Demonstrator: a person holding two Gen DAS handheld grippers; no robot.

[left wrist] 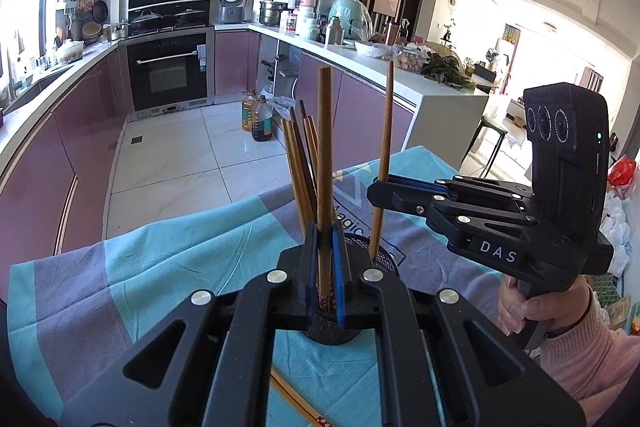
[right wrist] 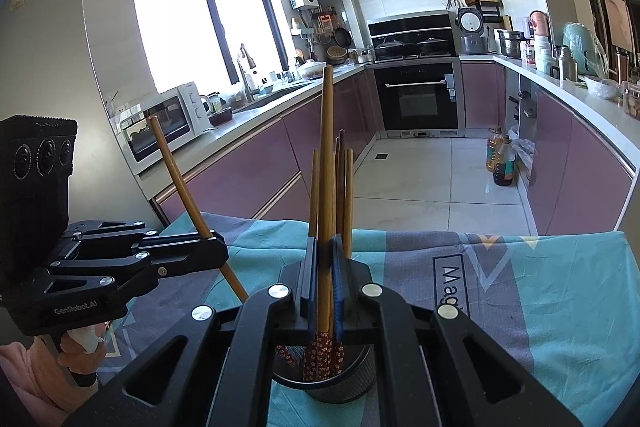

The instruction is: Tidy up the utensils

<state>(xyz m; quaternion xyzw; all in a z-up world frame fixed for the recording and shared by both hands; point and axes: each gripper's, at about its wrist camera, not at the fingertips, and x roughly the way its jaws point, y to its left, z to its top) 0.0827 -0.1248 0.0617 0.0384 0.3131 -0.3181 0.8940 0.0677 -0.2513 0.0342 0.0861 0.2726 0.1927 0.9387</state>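
My left gripper (left wrist: 325, 239) is shut on an upright wooden chopstick (left wrist: 325, 147), whose red patterned end dips into a black mesh holder (left wrist: 386, 261). My right gripper (left wrist: 378, 187) comes in from the right, shut on a second chopstick (left wrist: 387, 131) that slants down to the holder's rim. In the right wrist view, the right gripper (right wrist: 325, 247) clamps its chopstick (right wrist: 327, 167) over the holder (right wrist: 332, 391). The left gripper (right wrist: 218, 249) grips a tilted chopstick (right wrist: 180, 183) there. Several more chopsticks (left wrist: 300, 163) stand in the holder.
A teal and grey cloth (left wrist: 160, 267) covers the table under the holder. One loose chopstick (left wrist: 296, 401) lies on the cloth near me. A hand in a pink sleeve (left wrist: 560, 315) holds the right gripper. Purple kitchen cabinets (right wrist: 248, 163) and tiled floor (right wrist: 420, 179) lie beyond.
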